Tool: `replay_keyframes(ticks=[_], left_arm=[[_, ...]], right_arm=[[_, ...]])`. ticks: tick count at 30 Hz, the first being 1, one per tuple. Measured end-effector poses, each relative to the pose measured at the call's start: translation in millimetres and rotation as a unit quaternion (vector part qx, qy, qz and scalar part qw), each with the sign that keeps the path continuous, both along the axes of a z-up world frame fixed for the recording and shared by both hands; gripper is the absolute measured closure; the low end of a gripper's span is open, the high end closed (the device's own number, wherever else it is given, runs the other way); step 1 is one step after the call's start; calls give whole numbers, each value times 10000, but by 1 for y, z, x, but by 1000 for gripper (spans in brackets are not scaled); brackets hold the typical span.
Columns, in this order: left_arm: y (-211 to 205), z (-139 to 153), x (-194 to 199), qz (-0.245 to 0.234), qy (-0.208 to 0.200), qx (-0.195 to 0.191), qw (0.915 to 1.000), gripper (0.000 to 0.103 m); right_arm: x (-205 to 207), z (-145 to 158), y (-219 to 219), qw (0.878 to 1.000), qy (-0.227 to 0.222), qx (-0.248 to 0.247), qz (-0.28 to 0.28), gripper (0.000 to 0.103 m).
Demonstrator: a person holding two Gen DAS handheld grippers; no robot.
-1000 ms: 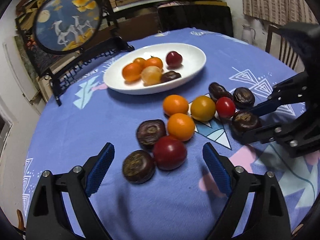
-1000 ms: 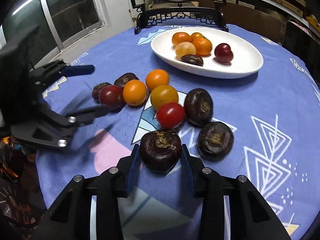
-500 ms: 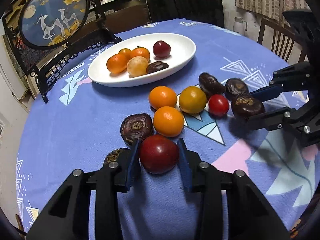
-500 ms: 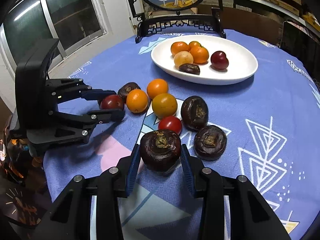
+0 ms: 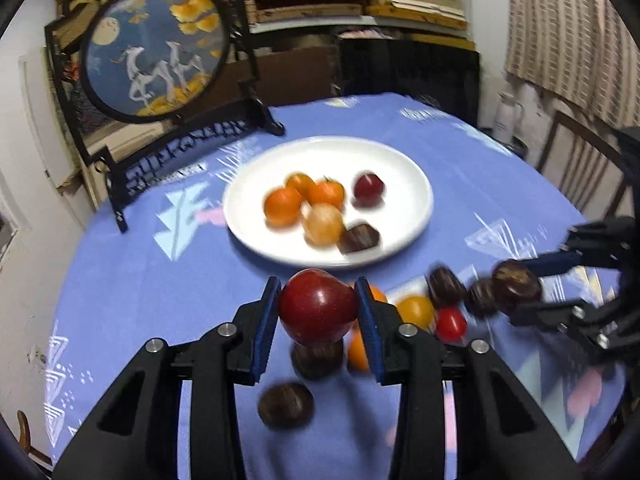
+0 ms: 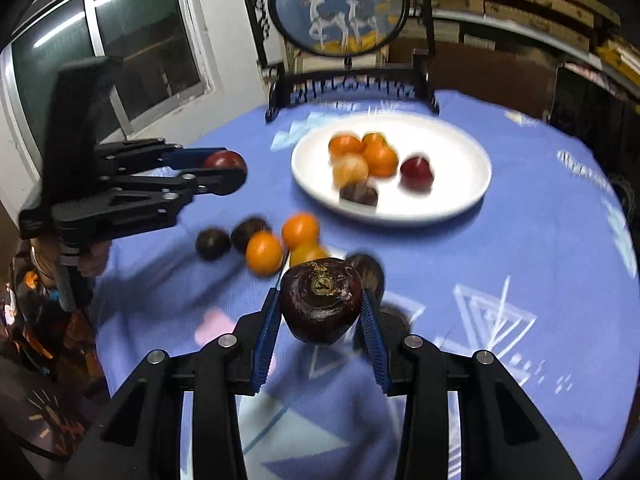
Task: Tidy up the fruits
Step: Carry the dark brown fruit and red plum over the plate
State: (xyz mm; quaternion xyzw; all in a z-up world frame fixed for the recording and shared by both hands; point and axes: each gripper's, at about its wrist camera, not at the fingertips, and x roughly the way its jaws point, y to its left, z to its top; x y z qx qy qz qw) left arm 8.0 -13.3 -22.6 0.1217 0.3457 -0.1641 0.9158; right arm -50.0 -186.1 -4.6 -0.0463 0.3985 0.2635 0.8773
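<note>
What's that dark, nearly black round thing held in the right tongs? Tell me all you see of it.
The dark fruit is round and somewhat flattened, deep purple-brown with a glossy, slightly wrinkled skin and a dry, tan, crusty scar at the centre of the side facing the camera. The blue ribbed pads of the right tongs press on its two sides, and it hangs clear above the blue tablecloth, touching nothing else. From the left camera it shows as a blurred dark ball.

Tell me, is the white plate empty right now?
No, the white plate already holds several fruits, including orange ones and a dark red one.
</note>
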Motion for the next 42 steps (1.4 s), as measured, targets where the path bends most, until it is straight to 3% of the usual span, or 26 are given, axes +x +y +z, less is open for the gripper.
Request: replay_keyframes(ticks=[8,16,26,35,42], left_arm=[[-12,16,53,576,-64,-262,9980,66],[-24,11,91,730,-89,-154,9972,66],[-29,3,128,791,-39,-161,9967,66],[-26,-8,135,852,-21,-201,9962,66],[-27,-10,137,888,-140,-127,9959,66]], right_arm=[[32,38,-4,9987,-490,104,-116,62],[78,50,-6,9975,-609,232,-257,62],[122,44,-5,9974,-502,306,-411,62],[141,35,-8,9946,-565,667,-557,62],[156,29,-3,9937,-634,664,-637,62]])
